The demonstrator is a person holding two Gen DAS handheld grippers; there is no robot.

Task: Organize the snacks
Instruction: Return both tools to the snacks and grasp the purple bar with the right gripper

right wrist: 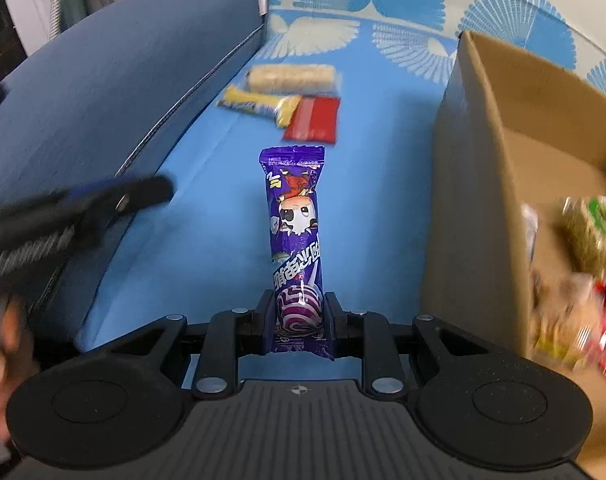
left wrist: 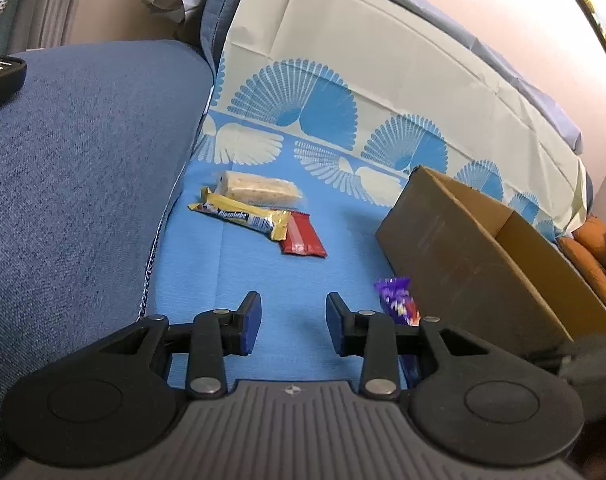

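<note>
1. Our right claw (right wrist: 296,320) grips the purple snack (right wrist: 296,232) by its lower end, beside the cardboard box (right wrist: 475,184) (already part-filled).
2. Our left claw (left wrist: 294,322) gapes wide, carrying nothing.
3. Next, we judge: swing right and drop it in.

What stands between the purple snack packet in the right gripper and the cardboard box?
Only the near wall of the brown cardboard box; the purple snack packet, clamped in the right gripper, must clear its rim.
</note>
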